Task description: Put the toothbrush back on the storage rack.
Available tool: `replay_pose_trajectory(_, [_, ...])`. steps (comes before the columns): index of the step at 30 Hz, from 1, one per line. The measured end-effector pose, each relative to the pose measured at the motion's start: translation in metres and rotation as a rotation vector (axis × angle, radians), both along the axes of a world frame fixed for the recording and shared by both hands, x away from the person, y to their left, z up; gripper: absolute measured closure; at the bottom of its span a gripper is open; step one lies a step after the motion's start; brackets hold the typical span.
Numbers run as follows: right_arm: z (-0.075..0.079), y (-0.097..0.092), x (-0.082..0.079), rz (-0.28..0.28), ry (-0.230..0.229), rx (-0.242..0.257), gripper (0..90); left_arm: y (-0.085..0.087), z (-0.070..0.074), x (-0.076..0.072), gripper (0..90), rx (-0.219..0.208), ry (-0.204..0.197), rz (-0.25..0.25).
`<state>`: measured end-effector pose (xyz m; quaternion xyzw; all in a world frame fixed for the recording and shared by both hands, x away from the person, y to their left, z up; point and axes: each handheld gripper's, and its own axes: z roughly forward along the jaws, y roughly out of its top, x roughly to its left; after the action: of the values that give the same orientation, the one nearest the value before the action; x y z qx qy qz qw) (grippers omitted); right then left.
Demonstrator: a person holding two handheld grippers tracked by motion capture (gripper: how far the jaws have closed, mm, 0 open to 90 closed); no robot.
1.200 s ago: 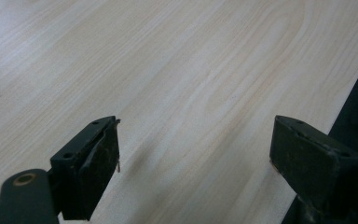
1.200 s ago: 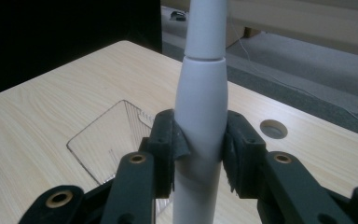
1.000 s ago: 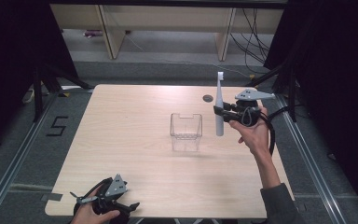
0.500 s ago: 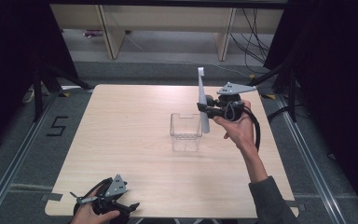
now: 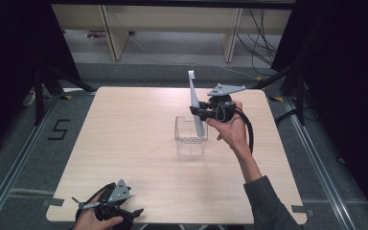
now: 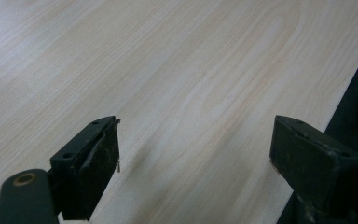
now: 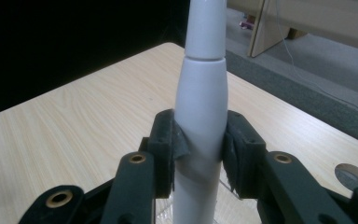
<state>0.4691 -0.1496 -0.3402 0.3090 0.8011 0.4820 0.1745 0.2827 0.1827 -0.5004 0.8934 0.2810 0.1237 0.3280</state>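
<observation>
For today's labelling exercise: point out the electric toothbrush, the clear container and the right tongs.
electric toothbrush [image 5: 195, 103], high view, on its white handle.
clear container [image 5: 190, 142], high view, on its front wall.
right tongs [image 7: 199, 154], right gripper view, between the tips.

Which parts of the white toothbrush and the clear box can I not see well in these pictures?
- Toothbrush head: cut off by the top edge in the right gripper view; too small in the high view to tell bristles.
- Toothbrush lower end: hidden behind the right claw in the right gripper view.
- Clear box: whether the toothbrush tip is inside or in front cannot be told.
</observation>
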Motion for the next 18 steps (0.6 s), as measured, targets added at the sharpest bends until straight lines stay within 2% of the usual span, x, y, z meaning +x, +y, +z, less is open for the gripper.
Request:
replay_pose_trajectory(1, [0.0,0.0,0.0,0.0,0.0,0.0,66.9,0.0,0.0,0.0,15.0,0.0,0.0,0.0])
replay_pose_trajectory(2, [-0.003,0.004,0.0,-0.011,0.026,0.0,66.9,0.0,0.0,0.0,15.1,0.0,0.0,0.002])
replay_pose_trajectory(5, [-0.008,0.008,0.005,-0.005,0.007,-0.021,66.9,0.0,0.0,0.0,15.0,-0.001,0.0,0.001])
replay_pose_trajectory(6, [-0.008,0.008,0.006,0.003,0.015,-0.038,66.9,0.0,0.0,0.0,15.1,-0.001,0.001,0.002])
replay_pose_trajectory(7, [-0.011,0.01,0.007,0.001,0.008,-0.033,66.9,0.0,0.0,0.0,15.1,0.0,0.001,0.001])
replay_pose_trajectory(8, [-0.011,0.01,0.007,0.002,0.026,-0.047,66.9,0.0,0.0,0.0,15.1,0.0,0.001,0.0])
replay_pose_trajectory(12, [-0.018,0.012,0.01,0.0,0.023,-0.056,66.9,0.0,0.0,0.0,15.1,-0.003,0.001,0.002])
replay_pose_trajectory(13, [-0.018,0.013,0.009,-0.004,0.047,-0.062,66.9,0.0,0.0,0.0,15.1,-0.002,0.002,0.002])
replay_pose_trajectory(17, [-0.025,0.014,0.011,-0.005,0.05,-0.071,66.9,0.0,-0.001,0.0,15.1,-0.007,-0.001,0.005])
replay_pose_trajectory(18, [-0.026,0.014,0.012,0.003,0.053,-0.093,66.9,0.0,-0.001,0.0,15.1,-0.004,0.002,0.003])
